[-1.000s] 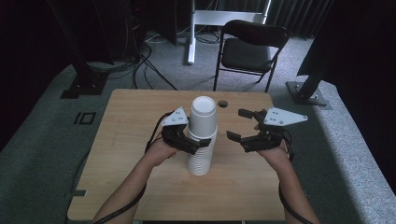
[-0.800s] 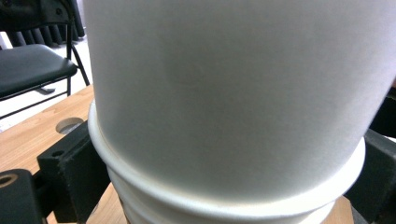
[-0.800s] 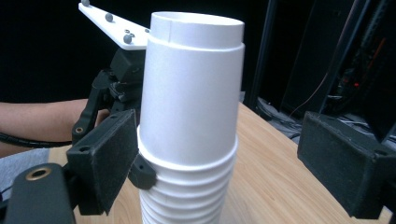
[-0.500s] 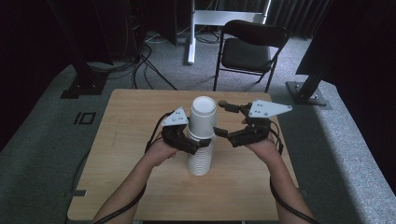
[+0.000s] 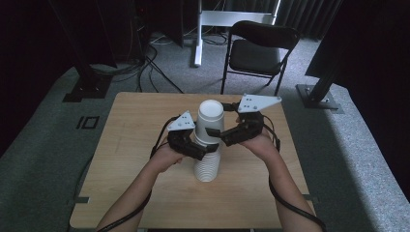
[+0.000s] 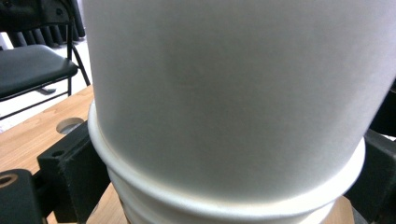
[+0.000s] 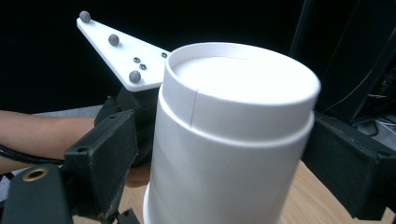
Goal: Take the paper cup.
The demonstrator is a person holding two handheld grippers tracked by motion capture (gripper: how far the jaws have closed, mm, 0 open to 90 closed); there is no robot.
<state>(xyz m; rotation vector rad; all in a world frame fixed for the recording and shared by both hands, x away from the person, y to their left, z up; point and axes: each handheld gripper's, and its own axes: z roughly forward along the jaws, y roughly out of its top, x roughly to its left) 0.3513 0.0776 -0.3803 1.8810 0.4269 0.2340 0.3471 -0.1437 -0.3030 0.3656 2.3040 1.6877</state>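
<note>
Wooden table (image 5: 121, 145); cup stack (image 5: 208, 145) upright, bases up

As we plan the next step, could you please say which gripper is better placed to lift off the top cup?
The right gripper: its jaws flank the top cup; the left gripper sits lower on the stack.

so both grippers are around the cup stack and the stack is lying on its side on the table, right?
No. The cup stack stands upright, bottoms up, on the table, as the high view shows. The left gripper and right gripper are indeed around it.
</note>
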